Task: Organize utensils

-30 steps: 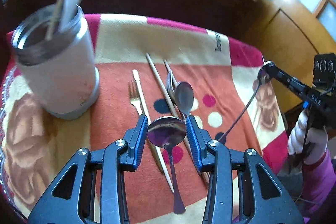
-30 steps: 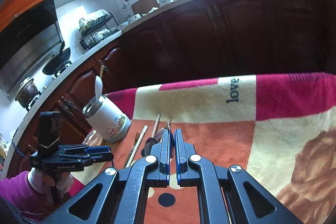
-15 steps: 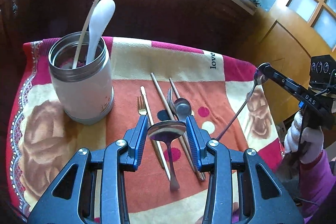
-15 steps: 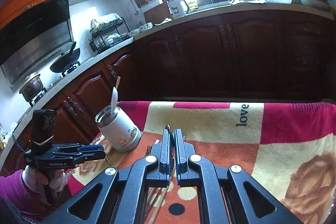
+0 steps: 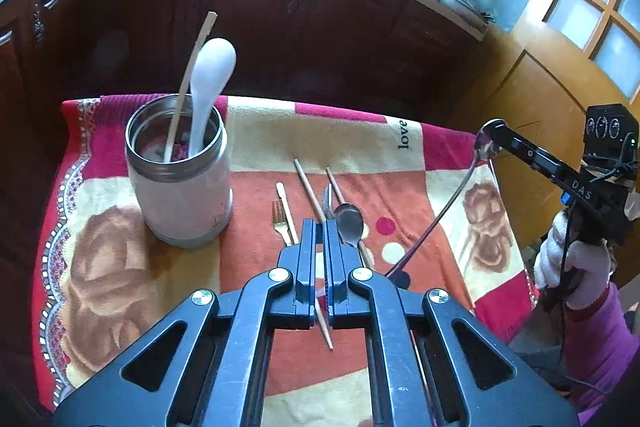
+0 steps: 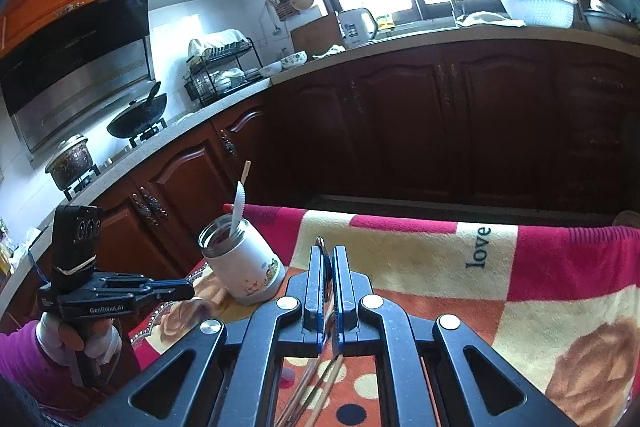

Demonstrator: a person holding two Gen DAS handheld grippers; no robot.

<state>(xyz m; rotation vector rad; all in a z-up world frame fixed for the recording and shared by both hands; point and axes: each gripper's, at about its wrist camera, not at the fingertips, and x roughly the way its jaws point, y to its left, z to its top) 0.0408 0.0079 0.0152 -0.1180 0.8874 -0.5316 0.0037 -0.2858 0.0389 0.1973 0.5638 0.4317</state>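
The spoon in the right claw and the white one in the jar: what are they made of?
The spoon in the right claw looks like polished steel: mirror-bright bowl, thin shiny handle. The white spoon in the jar looks like glossy ceramic or plastic; cannot tell which.

Black linkage grippers [image 5: 319, 231] with blue finger pads [image 5: 308, 239], silver pivot screws (lettered "DAS" and "GenRobot.AI"), white gloves [image 5: 572, 263], magenta sleeves [image 5: 600, 347].

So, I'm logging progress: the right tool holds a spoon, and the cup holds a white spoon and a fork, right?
No fork in it: the cup holds the white spoon and a chopstick, as the left wrist view shows. The fork lies on the cloth. The right tool does hold a spoon.
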